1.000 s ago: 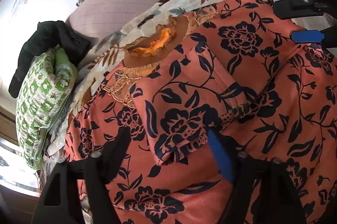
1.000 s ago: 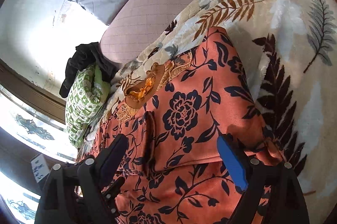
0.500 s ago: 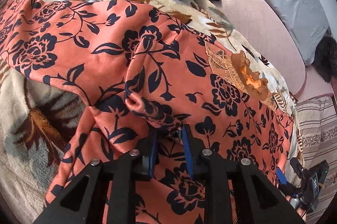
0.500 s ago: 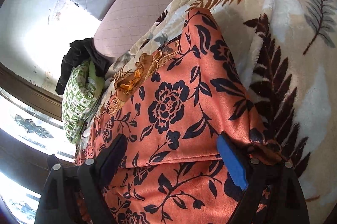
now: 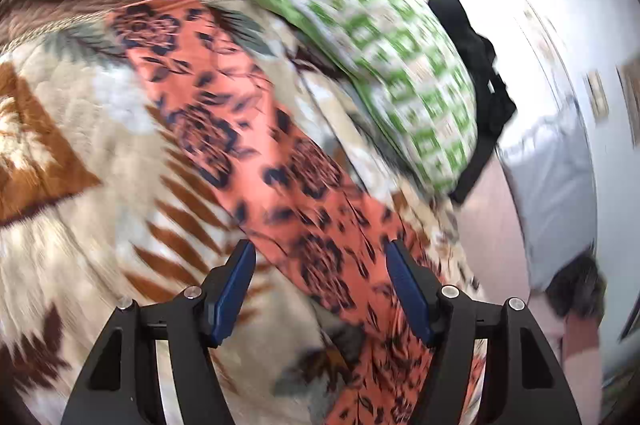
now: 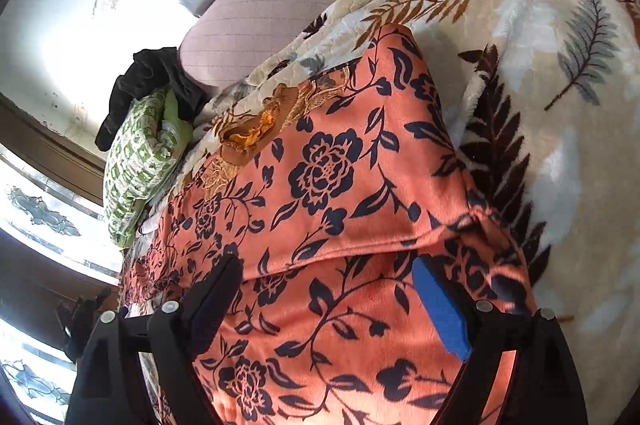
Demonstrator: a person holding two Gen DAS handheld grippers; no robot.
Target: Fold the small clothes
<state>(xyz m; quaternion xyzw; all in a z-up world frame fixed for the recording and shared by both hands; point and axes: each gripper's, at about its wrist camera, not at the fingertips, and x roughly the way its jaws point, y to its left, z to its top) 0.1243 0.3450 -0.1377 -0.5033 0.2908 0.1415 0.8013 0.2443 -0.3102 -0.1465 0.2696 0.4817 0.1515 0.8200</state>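
I see left gripper [image 5: 320, 281] spread wide, orange floral garment [image 5: 248, 161] running between fingers (blurred); right gripper [image 6: 324, 289] spread wide, garment fold at frame centre.

Left gripper [image 5: 320, 281] jaws spread wide, right gripper [image 6: 328, 301] jaws likewise apart

Orange-red garment [image 6: 332, 185] printed with dark navy roses, leaves and vines. Spread flat, with 1 folded layer ending in a hemmed edge across the near part, more of the same cloth showing beneath it. Brown ribbed neckline with orange frill and gold embroidery at the far left. In the blurred left wrist view, 1 long narrow strip [image 5: 280, 161] running diagonally from far left to near right.
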